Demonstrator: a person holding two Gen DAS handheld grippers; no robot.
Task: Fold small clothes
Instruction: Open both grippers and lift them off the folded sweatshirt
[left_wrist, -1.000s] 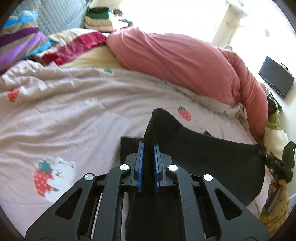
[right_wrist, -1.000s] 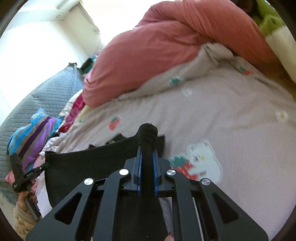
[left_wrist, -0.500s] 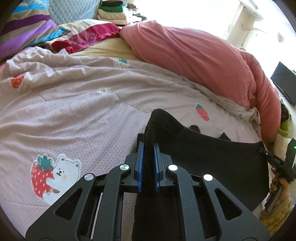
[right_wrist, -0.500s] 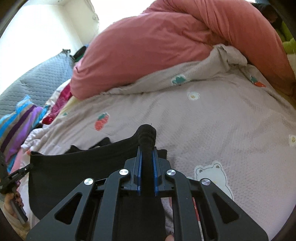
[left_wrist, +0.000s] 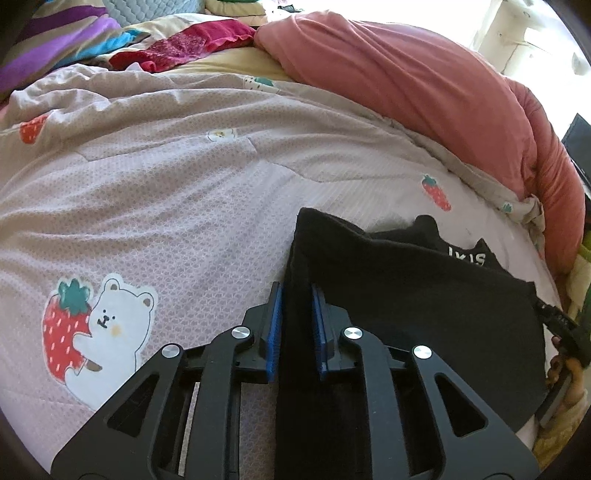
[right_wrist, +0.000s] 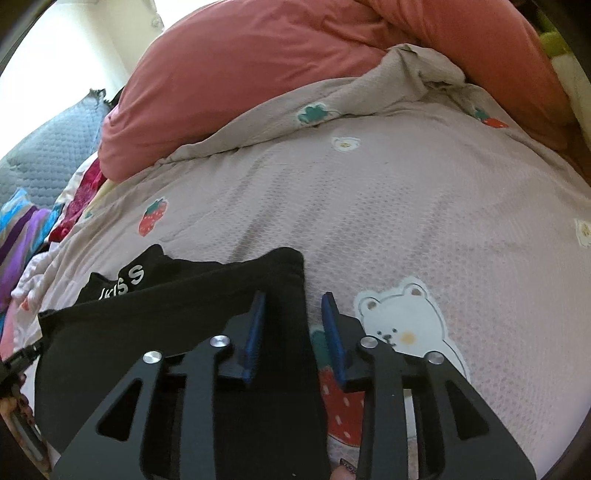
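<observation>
A small black garment (left_wrist: 417, 295) with white lettering lies folded over on the pale pink bedspread (left_wrist: 166, 192). My left gripper (left_wrist: 297, 295) still has the garment's left corner between its blue pads, the jaws slightly parted around the fabric. In the right wrist view the garment (right_wrist: 177, 306) spreads to the left. My right gripper (right_wrist: 293, 302) stands open, its jaws clearly apart, with the garment's right corner lying loose between them on the bedspread (right_wrist: 406, 206).
A big salmon-pink duvet (left_wrist: 424, 85) is heaped along the far side of the bed. Striped and red clothes (left_wrist: 177, 44) lie at the far left. A bear and strawberry print (left_wrist: 99, 325) marks the bedspread near my left gripper.
Both grippers carried the garment's near edge forward and down onto its far part, so the lettering now shows. The right jaws have opened off the corner and the left jaws have loosened.
</observation>
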